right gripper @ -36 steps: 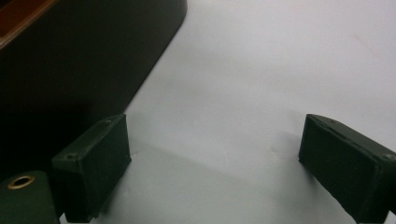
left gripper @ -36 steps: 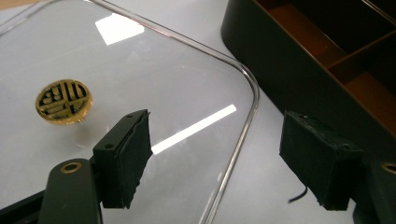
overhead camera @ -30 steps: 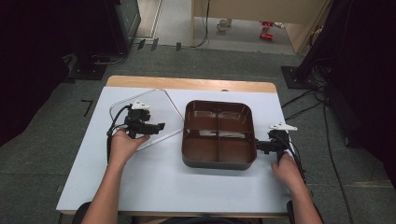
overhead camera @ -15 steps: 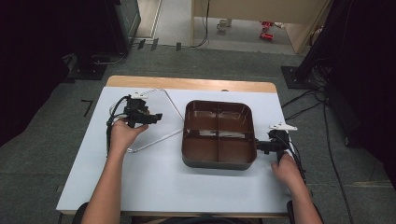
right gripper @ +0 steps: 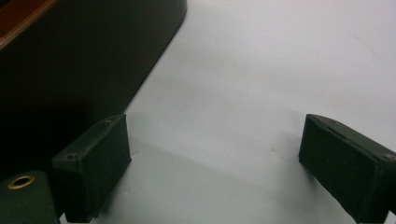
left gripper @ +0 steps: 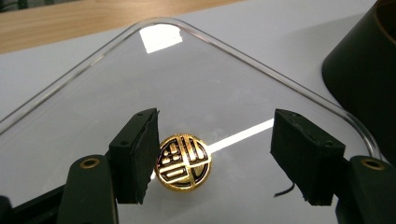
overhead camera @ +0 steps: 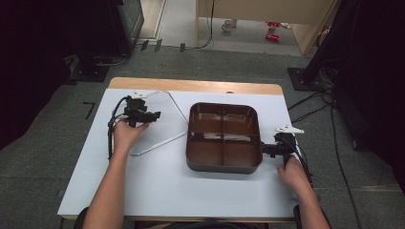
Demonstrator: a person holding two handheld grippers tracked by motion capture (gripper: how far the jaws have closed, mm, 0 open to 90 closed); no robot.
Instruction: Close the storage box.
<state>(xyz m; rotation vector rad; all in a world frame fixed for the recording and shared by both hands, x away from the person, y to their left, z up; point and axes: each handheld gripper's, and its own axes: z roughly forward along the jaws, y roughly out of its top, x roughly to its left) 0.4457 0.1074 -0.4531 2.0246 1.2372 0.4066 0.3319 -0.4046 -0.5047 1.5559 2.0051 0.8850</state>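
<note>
The left hand-held gripper (left gripper: 212, 158) stands with its jaws wide apart over a clear plastic lid (left gripper: 196, 79), holding nothing; in the left gripper view one gold-and-black round emblem (left gripper: 183, 162) on the lid lies between the jaws, just against the inner face of the left one and well apart from the other. In the high view this left hand-held gripper (overhead camera: 152, 115) sits over the lid (overhead camera: 162, 125), which lies flat on the worktop's left half, one corner pointing toward the far edge. The right hand-held gripper (right gripper: 212, 172) is likewise spread wide and empty, its jaws resting low over the bare white surface, with the dark outer wall of the tray (right gripper: 79, 60) just beside the left jaw. From above, the right hand-held gripper (overhead camera: 265, 149) is at the tray's right wall, near its front corner. There is one brown tray (overhead camera: 223, 165), split into four compartments, all bare, and one lid. The worktop (overhead camera: 181, 191) is white with a wooden strip along the far edge. Grey carpet surrounds it, with cables at the right and dark stands at both sides.
</note>
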